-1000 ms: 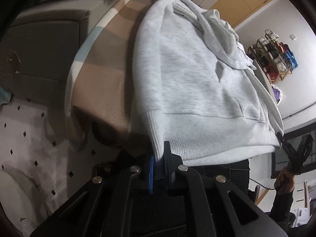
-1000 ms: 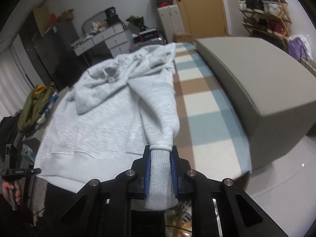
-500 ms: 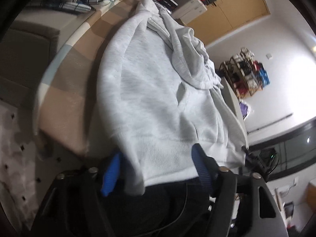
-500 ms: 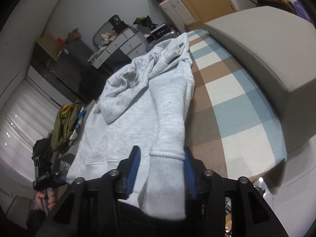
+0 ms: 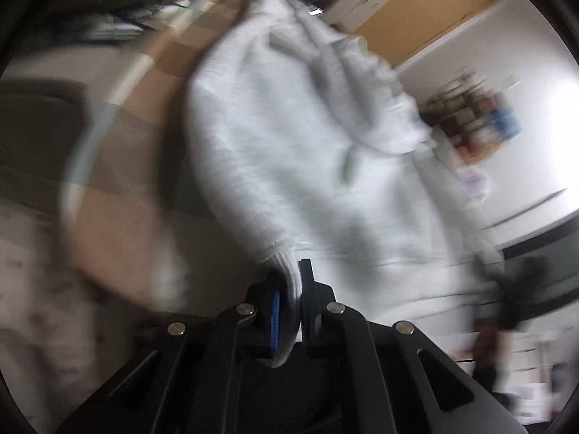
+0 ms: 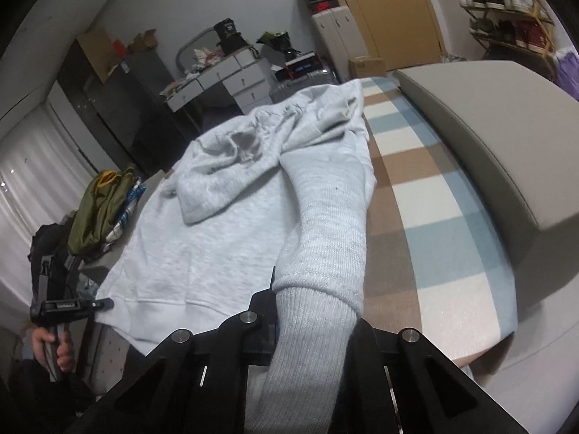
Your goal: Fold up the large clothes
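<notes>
The soft, floppy grey hoodie [image 6: 224,238] sprawls on the bed ahead of both claws, left gripper [image 5: 295,300] clamped on its ribbed hem corner, right gripper [image 6: 307,311] apparently pinching the cuff, sturdy holds for limp fabric.

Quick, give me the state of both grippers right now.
Left gripper: just closed, shut on a ribbed edge of the grey hoodie.
Right gripper: just closed, shut on the hoodie's sleeve cuff.
</notes>
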`<state>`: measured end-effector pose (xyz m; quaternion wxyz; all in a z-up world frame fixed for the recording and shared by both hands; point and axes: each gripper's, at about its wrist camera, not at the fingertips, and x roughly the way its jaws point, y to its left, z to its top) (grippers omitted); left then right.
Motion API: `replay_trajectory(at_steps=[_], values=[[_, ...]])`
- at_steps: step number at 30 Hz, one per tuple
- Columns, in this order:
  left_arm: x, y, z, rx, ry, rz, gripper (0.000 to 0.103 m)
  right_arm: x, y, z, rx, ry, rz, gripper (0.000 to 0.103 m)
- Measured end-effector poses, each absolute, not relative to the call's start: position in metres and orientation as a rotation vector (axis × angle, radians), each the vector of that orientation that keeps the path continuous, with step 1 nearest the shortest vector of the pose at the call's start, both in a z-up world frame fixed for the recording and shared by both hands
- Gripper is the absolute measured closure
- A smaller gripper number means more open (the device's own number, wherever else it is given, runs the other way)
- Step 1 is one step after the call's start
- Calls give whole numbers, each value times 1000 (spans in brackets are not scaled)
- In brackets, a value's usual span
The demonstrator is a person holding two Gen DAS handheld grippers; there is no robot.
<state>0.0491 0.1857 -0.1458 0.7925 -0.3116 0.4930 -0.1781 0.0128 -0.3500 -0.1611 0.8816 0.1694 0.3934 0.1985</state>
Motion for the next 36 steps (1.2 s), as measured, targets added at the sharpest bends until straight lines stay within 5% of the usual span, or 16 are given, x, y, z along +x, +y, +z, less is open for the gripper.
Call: replay_trajectory(at_steps=[13, 20, 30, 34, 36], values=[[-1, 167, -135, -515, 1137, -380, 103, -27, -383, -151, 377, 935, 467, 95], [14, 157, -101, -653, 1037, -606, 103, -54, -396, -99, 509, 891, 549, 95], [201, 189, -3, -672, 887, -663, 102, 127, -417, -44, 931, 800, 552, 91], [286, 190, -11, -705, 925, -590, 102, 231, -412, -48, 956, 838, 477, 88], [316, 189, -30, -701, 951, -493, 102, 279, -408, -64, 975, 872, 439, 75]])
